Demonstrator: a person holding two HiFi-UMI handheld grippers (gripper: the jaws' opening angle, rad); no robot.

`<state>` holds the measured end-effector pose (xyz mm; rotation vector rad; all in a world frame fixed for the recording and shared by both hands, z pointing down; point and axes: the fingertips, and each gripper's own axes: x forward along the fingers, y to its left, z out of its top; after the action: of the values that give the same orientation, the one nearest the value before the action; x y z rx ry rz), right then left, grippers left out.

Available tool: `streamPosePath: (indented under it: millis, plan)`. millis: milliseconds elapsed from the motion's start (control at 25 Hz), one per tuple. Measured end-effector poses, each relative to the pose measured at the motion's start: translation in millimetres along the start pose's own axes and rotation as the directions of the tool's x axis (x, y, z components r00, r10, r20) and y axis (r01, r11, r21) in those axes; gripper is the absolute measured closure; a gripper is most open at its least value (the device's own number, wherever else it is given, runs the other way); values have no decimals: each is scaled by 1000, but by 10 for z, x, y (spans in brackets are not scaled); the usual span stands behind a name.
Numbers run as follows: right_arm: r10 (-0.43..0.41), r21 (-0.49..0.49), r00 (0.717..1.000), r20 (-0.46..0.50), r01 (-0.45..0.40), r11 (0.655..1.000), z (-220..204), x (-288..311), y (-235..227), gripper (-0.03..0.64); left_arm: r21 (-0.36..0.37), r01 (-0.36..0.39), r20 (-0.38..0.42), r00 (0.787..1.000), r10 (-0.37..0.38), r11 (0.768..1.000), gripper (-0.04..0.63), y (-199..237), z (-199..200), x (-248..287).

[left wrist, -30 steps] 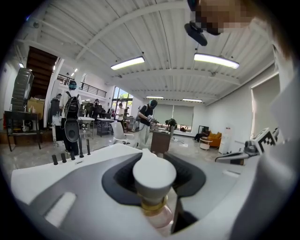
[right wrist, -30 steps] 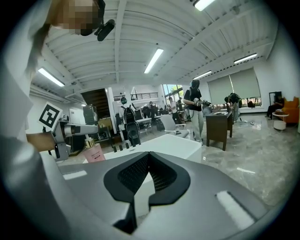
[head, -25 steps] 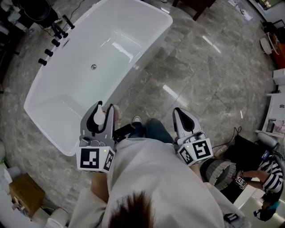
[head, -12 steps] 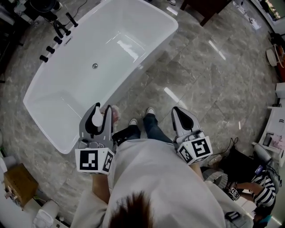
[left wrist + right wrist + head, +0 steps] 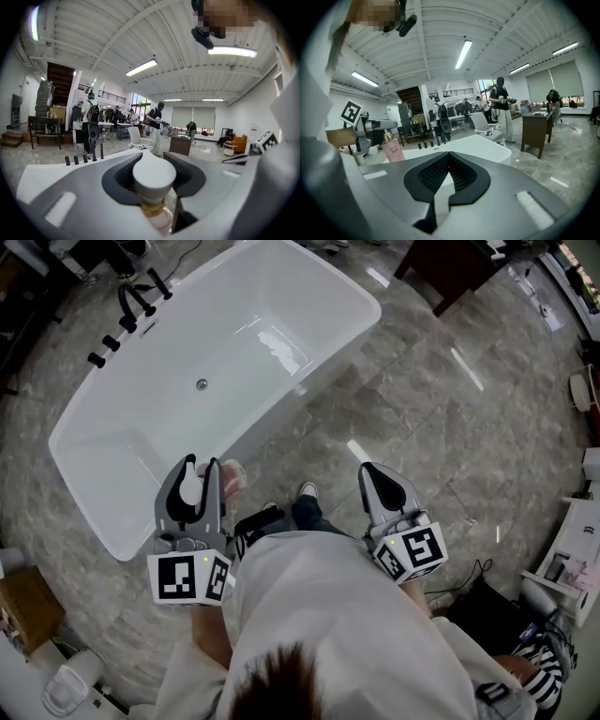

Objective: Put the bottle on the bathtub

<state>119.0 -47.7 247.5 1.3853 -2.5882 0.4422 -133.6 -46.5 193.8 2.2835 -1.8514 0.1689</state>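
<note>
From the head view, looking steeply down, a long white glossy bathtub (image 5: pixel 281 296) with rounded corners stands on a floor (image 5: pixel 441 427) of grey marble-patterned tiles. A row of black tap fittings (image 5: pixel 131 306) sits at its far left end. The person's grey top and two shoes (image 5: pixel 307 489) fill the near part of the picture.

The left gripper (image 5: pixel 202 465) is clenched on the top of the bottle (image 5: pixel 232 474). Here only the white cap and a little of the pale pink body show past the jaws. The bottle is held in the air, just beside the bathtub's near long side and not resting on it.

The left gripper view shows what the head view does not. The round, matte white cap (image 5: pixel 154 176) sits between the grey jaws and their black ribbed pads. A gold collar and the translucent pink body lie below it.

The right gripper (image 5: pixel 373 472) is to the right, over the floor and well apart from the bottle. The right gripper view shows its jaws closed tip to tip with nothing between them. That view alone shows the bottle from the side, a pink cylinder (image 5: pixel 393 151) hanging below the left gripper, with the bathtub's white rim (image 5: pixel 478 143) beyond.
</note>
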Motion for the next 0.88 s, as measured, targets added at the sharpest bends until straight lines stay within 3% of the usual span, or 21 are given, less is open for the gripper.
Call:
streamPosePath:
  millis: [400, 880]
  plan:
    - [24, 3, 1000, -8, -24, 1000, -20, -95, -269, 618, 19, -38, 43, 998, 37, 999, 411, -198, 164, 108]
    - [-9, 42, 1000, -22, 10, 999, -59, -119, -249, 618, 31, 42, 6, 999, -42, 999, 414, -309, 130, 194]
